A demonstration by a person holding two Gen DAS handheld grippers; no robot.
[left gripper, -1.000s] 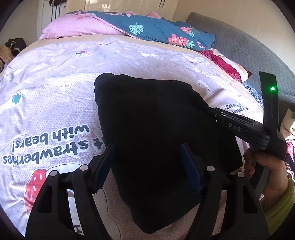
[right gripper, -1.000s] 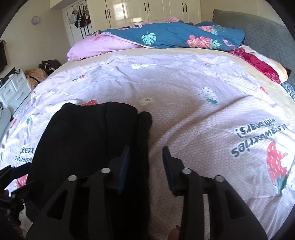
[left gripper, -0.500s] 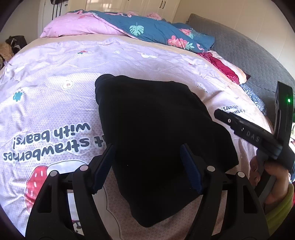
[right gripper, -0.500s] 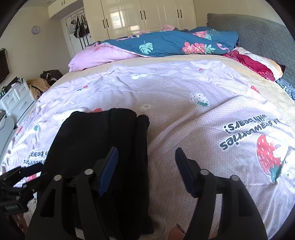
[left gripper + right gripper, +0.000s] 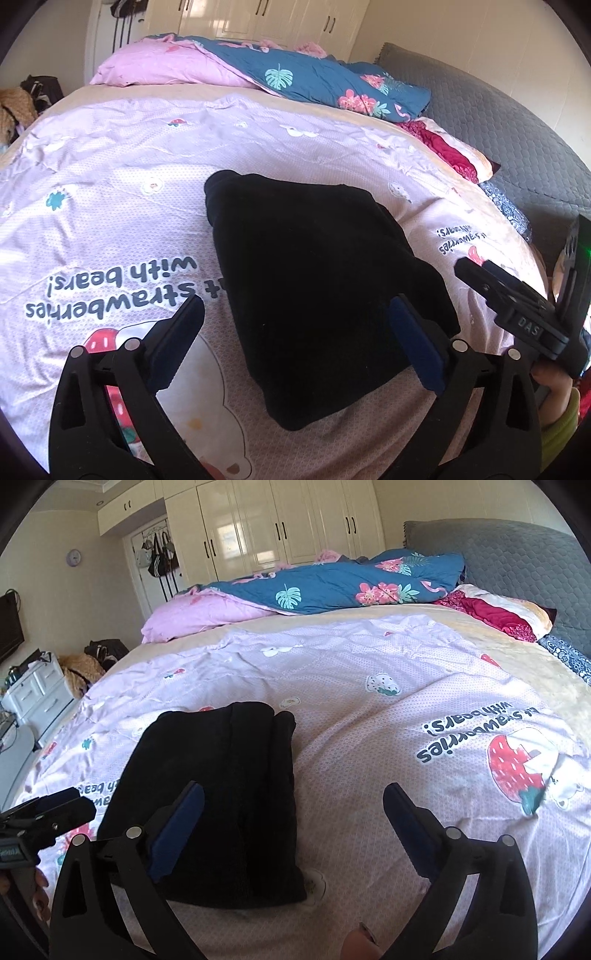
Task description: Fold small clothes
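Note:
A black garment (image 5: 314,280) lies folded into a compact rectangle on the pink strawberry-print bedsheet (image 5: 110,206). It also shows in the right wrist view (image 5: 221,794). My left gripper (image 5: 295,325) is open and empty, raised above the garment's near end. My right gripper (image 5: 293,808) is open and empty, above the garment's right edge. In the left wrist view the right gripper (image 5: 517,299) shows at the right, apart from the cloth. In the right wrist view the left gripper (image 5: 44,816) shows at the left edge.
A blue floral duvet (image 5: 332,583) and pink quilt (image 5: 195,613) are piled at the far end of the bed. A red blanket (image 5: 491,616) and grey headboard (image 5: 517,554) lie to the right. A white dresser (image 5: 33,690) stands off the bed's left side.
My right gripper opened wide and let go of the garment's edge. Both grippers pulled back and up from the folded garment, which stays in place.

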